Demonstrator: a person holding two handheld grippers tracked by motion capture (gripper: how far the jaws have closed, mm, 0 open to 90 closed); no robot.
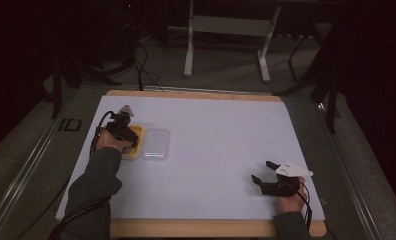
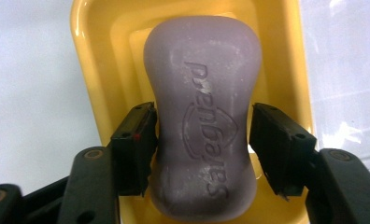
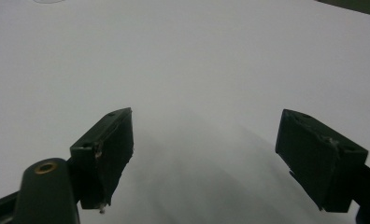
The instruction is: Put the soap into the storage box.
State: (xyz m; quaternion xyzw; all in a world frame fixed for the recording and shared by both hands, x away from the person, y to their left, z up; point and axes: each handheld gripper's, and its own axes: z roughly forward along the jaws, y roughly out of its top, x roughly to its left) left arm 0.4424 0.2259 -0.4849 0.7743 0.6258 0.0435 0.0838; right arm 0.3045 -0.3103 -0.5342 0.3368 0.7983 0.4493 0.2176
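Note:
A purple bar of soap (image 2: 202, 116) with raised lettering lies in a yellow dish (image 2: 94, 56) at the left of the white table sheet. My left gripper (image 2: 202, 122) points down over it, one jaw on each side of the bar's waist. The left pad sits right against the soap, and a thin gap shows at the right pad, so the gripper is open. From above, the left gripper (image 1: 127, 141) covers most of the yellow dish (image 1: 138, 146). My right gripper (image 1: 261, 170) rests near the front right of the sheet, open, with nothing between its jaws (image 3: 204, 126).
A clear plastic lid (image 1: 156, 143) lies flat just right of the dish, and its edge shows as a pale panel (image 2: 346, 70). The white sheet (image 1: 216, 130) covers a wooden table. Dark stands and a grey frame (image 1: 226, 30) stand beyond the far edge.

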